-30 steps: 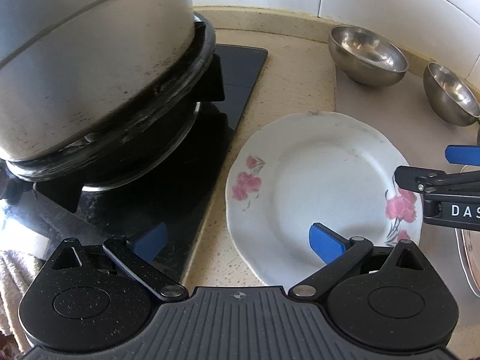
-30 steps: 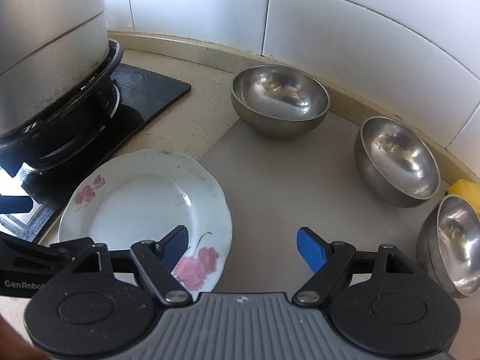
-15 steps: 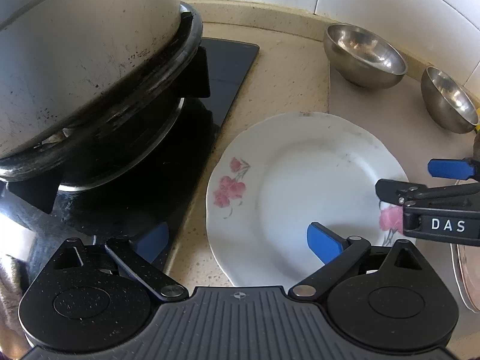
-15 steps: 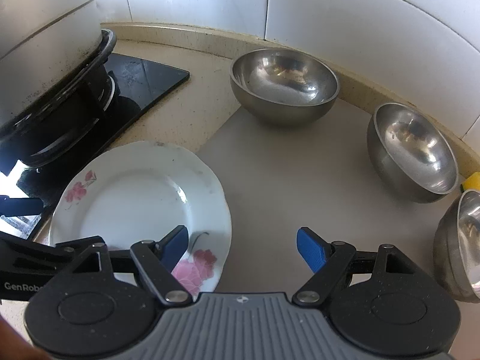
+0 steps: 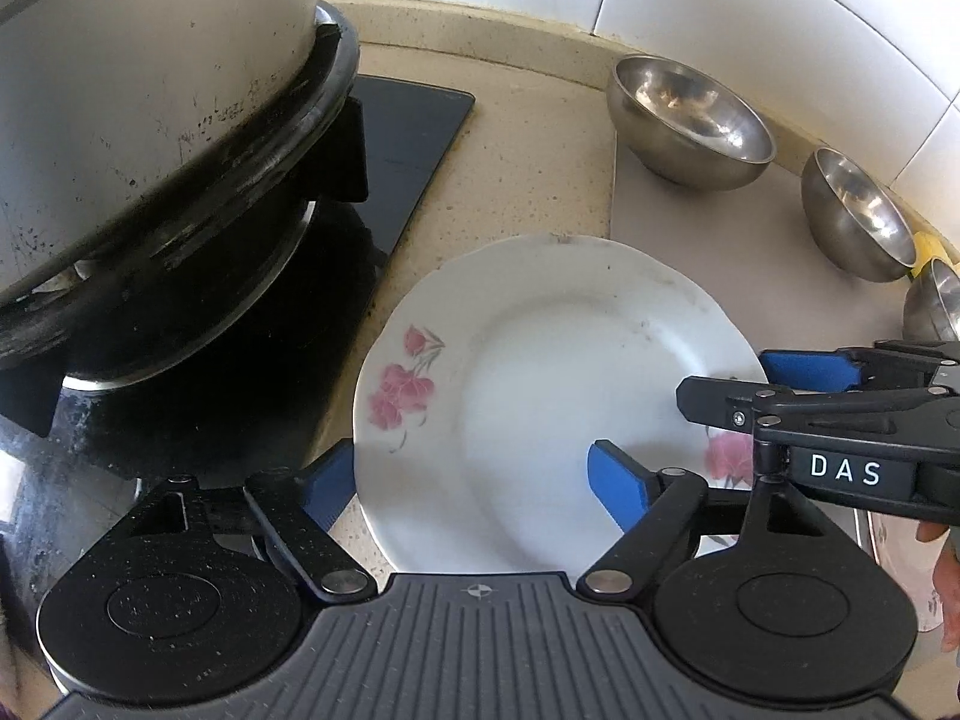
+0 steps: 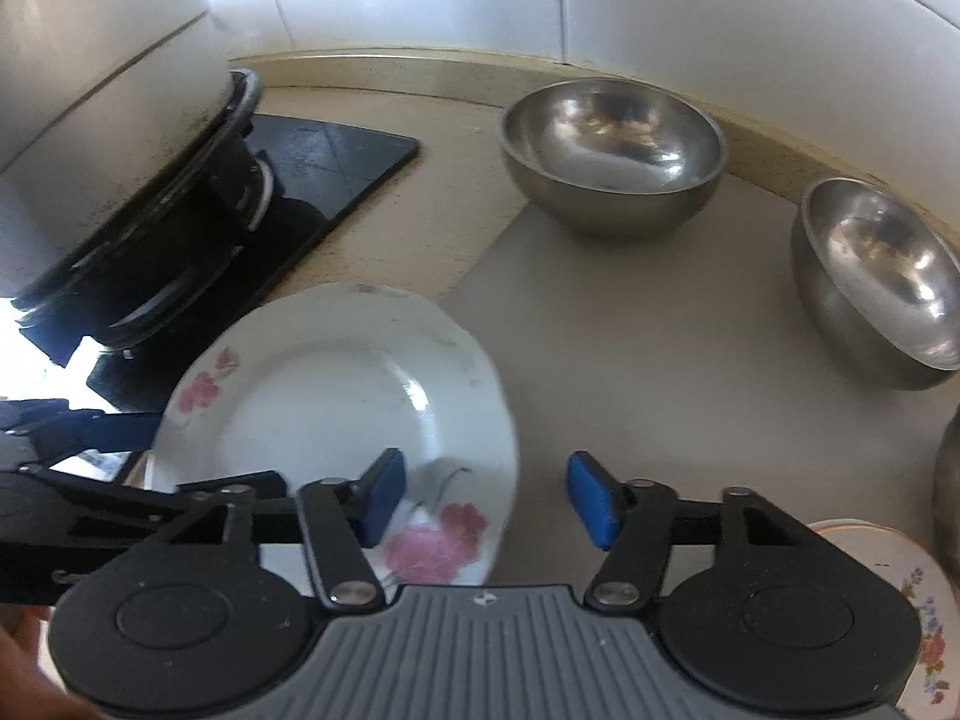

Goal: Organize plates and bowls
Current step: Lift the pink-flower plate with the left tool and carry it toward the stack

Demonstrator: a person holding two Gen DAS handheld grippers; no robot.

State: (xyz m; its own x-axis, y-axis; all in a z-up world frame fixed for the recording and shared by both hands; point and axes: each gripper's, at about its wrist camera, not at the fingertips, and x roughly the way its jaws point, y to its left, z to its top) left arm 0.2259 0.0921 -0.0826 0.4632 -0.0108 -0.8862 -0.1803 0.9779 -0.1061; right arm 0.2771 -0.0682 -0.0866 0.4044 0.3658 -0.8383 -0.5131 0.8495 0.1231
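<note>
White scalloped china plate with pink flower prints (image 5: 558, 396) lies between both tools, partly on the beige stone counter (image 5: 528, 138), partly on the grey mat (image 5: 720, 252).

Left gripper (image 5: 474, 480): jaws have just been closing, one blue pad outside the plate's left rim, the other over the plate's well. Pads stand apart; no squeeze visible.

Right gripper (image 6: 486, 498): jaws have also just been closing, rim of the same plate's flowered edge between the pads. Left pad over the plate, right pad clear of the rim with mat showing in the gap. Not clamped.

Beyond the fingertips: three round steel bowls, the largest (image 6: 612, 156) at the back, a second (image 6: 876, 282) to its right.

Risks, judged:
- Two tools closing on one plate from opposite rims could tip or slide it; glazed china is slippery under a shallow bite.
- The plate could skid toward the black glass hob (image 5: 396, 144) and the big steel pot (image 5: 138, 90) just left of the left fingers.

Hard to make out:
- The third bowl (image 5: 936, 306) and a second floral plate (image 6: 900, 618) are cut by the frame edge.
- The right view is blurred.
- Cannot tell whether the plate's right rim is already lifted.
</note>
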